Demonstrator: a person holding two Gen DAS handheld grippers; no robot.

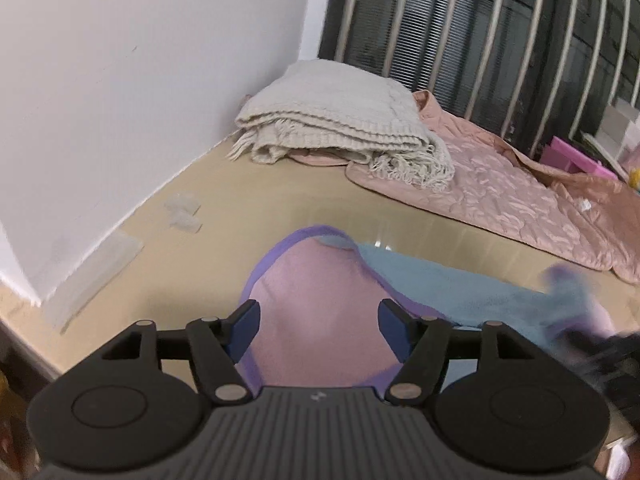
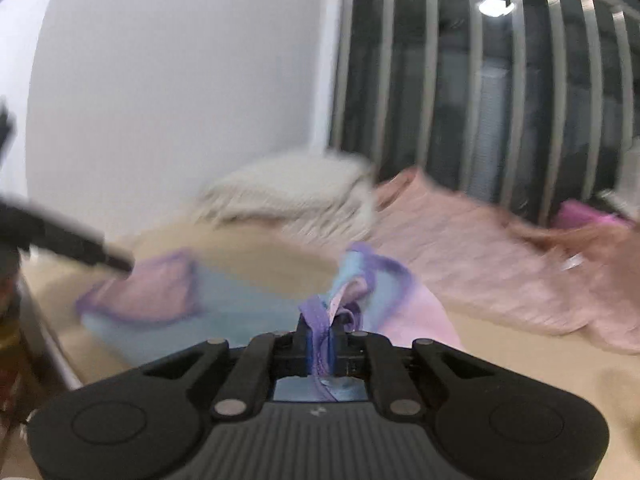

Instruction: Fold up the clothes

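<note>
Garment (image 2: 320, 316) pinched in right hand-held gripper (image 2: 320, 344).

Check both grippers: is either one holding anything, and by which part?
The right gripper is shut on the pastel garment, pinching its purple-trimmed edge. The left gripper is open above the garment, holding nothing.

garment (image 1: 316, 300) | pink-blue, purple trim | rumpled on tan surface (image 1: 248, 200)

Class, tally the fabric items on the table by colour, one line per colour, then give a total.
Pink, blue and purple garment: 1
Cream fringed blanket: 1
Pink quilted cover: 1
Total: 3
</note>
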